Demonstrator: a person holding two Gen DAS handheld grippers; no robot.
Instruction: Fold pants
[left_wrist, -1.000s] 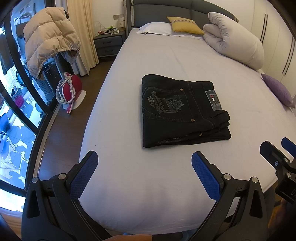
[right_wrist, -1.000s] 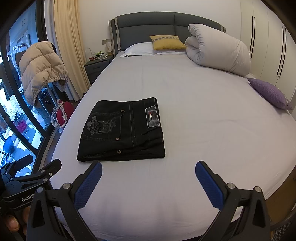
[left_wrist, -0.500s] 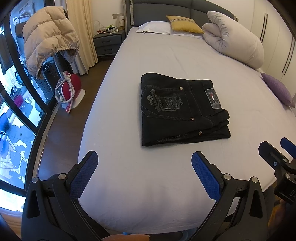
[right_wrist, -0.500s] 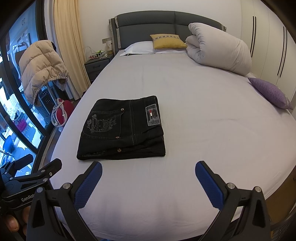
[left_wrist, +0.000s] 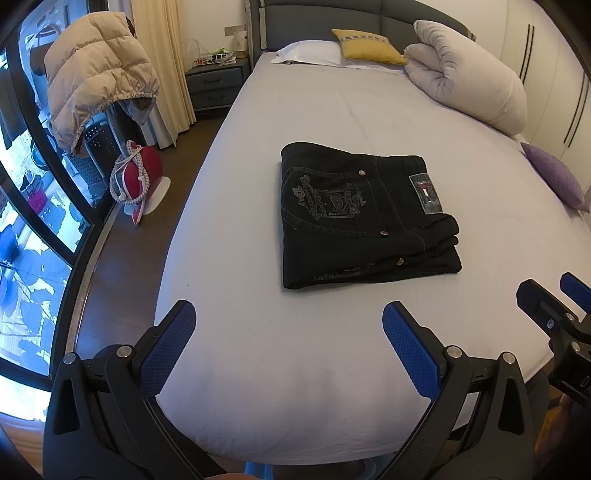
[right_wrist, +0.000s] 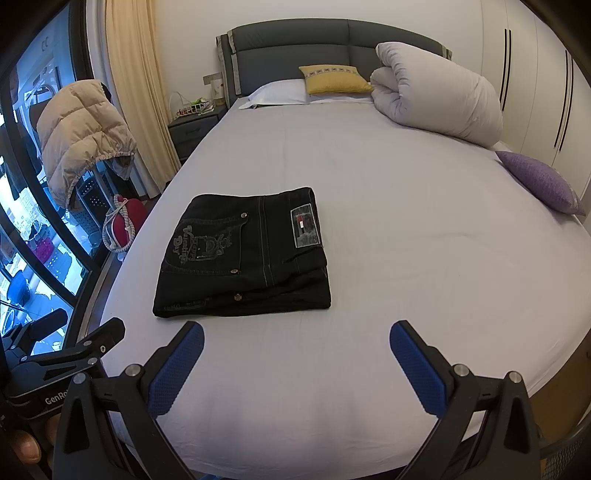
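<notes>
Black pants (left_wrist: 364, 218) lie folded into a flat rectangular stack on the white bed (left_wrist: 332, 103), back pocket and waist label facing up. They also show in the right wrist view (right_wrist: 243, 254). My left gripper (left_wrist: 288, 317) is open and empty, held over the foot end of the bed, short of the pants. My right gripper (right_wrist: 295, 339) is open and empty, also short of the pants and to their right. The right gripper shows at the right edge of the left wrist view (left_wrist: 554, 306); the left gripper shows at the lower left of the right wrist view (right_wrist: 74, 350).
A rolled white duvet (right_wrist: 436, 99), a yellow cushion (right_wrist: 336, 79) and a white pillow (right_wrist: 280, 92) lie at the headboard. A purple cushion (right_wrist: 539, 181) lies at the right edge. Left of the bed are a nightstand (left_wrist: 214, 81), a beige jacket (left_wrist: 96, 81) and a red bag (left_wrist: 142, 173).
Both grippers have drifted very slightly; the pants sit a touch higher in both views. Nothing was grasped or released.
</notes>
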